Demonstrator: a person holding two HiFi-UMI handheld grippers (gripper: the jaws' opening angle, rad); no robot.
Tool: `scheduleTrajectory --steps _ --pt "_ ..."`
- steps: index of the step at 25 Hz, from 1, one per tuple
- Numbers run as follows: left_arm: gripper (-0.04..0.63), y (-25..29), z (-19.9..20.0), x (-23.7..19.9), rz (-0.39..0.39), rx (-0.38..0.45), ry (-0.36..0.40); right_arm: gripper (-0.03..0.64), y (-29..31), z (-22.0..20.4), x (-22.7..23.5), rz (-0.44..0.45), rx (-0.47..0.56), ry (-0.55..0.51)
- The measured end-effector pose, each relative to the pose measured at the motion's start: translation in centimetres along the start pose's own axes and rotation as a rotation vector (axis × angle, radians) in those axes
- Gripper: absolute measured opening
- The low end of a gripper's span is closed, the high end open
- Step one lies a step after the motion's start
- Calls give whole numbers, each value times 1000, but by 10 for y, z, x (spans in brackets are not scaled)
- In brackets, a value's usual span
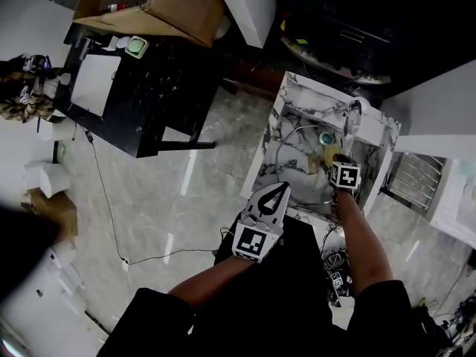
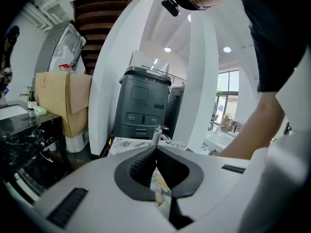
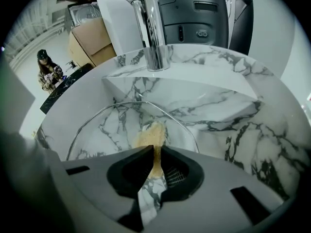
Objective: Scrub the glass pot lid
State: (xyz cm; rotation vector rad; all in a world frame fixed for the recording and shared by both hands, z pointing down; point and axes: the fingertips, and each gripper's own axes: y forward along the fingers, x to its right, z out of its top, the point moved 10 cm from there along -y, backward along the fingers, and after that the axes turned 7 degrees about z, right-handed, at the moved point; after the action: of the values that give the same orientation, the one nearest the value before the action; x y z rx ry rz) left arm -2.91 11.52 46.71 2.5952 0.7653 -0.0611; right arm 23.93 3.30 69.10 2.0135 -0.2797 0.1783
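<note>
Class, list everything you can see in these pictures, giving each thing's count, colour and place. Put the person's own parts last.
sink: one, white marble with grey veins, in front of the person
tap: one, shiny metal, at the sink's back edge
glass lid: one, clear, in the sink
sponge: one, yellow, over the glass lid
table: one, black, left of the sink
cardboard box: one, brown, by the table's far end
cable: one, black, on the floor
bystander: one, far left
left gripper: white, shut, empty, at the sink's near edge
right gripper: white, shut on the sponge
forearms: two, bare
</note>
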Motion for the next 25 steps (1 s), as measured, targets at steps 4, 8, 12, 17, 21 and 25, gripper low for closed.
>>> scheduleTrajectory --steps 4,8,12,17,21,25 --pt "15 -2 -2 6 -10 0 1 57 -6 -9 4 -10 -7 13" --pt "15 -2 1 11 -22 14 2 57 -11 -16 6 -15 -14 18" --pt "15 -5 0 12 -20 22 -6 57 -18 -24 5 -23 -32 1" --pt "15 -8 6 11 -31 19 17 57 -27 -36 0 -26 -65 -36" --pt "15 -10 8 11 -39 25 20 57 -31 -44 -2 -30 -96 -46" --pt "15 -12 6 12 -56 18 21 57 -33 -49 -7 -4 -124 -38"
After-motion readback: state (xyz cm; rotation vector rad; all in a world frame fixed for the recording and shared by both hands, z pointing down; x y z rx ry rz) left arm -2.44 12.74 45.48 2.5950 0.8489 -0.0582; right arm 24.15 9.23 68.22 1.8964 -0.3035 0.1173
